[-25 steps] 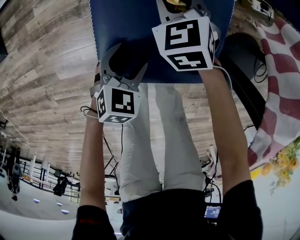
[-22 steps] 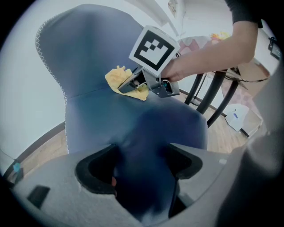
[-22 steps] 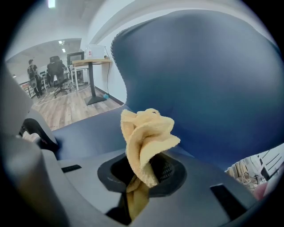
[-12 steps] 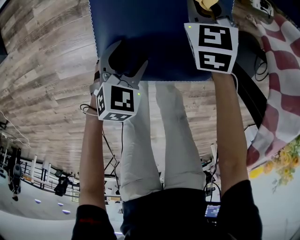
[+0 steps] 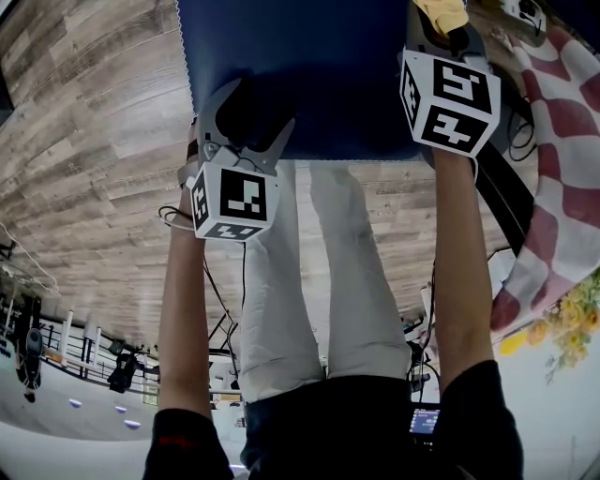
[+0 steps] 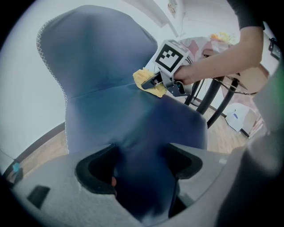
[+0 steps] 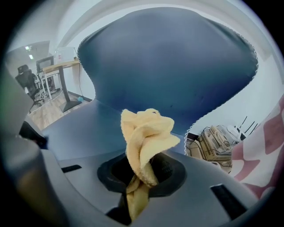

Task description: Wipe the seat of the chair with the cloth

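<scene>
At rear right of chair seat (image 5: 309, 75) — yellow cloth (image 7: 144, 137), bunched & twisted into a soft knot; folds fanned out past the jaws, tail hanging down betw. them; pale, fluffy, terry-like; pinched tight by right gripper (image 5: 439, 28), jaws closed on it; set against the blue upholstery right at the seat-backrest (image 7: 168, 62) crease. Near seat's front edge, left side: left gripper (image 5: 246, 127), jaws clamped over the rim, blue fabric filling the gap betw. the pads. Seat & back dark blue w/ white zigzag stitching along the edges. Both forearms bare, stretched fwd over light trousers; wood-plank floor (image 5: 84, 169) beneath; red-white checked fabric (image 5: 562, 187) off to the right — apart from the chair.
</scene>
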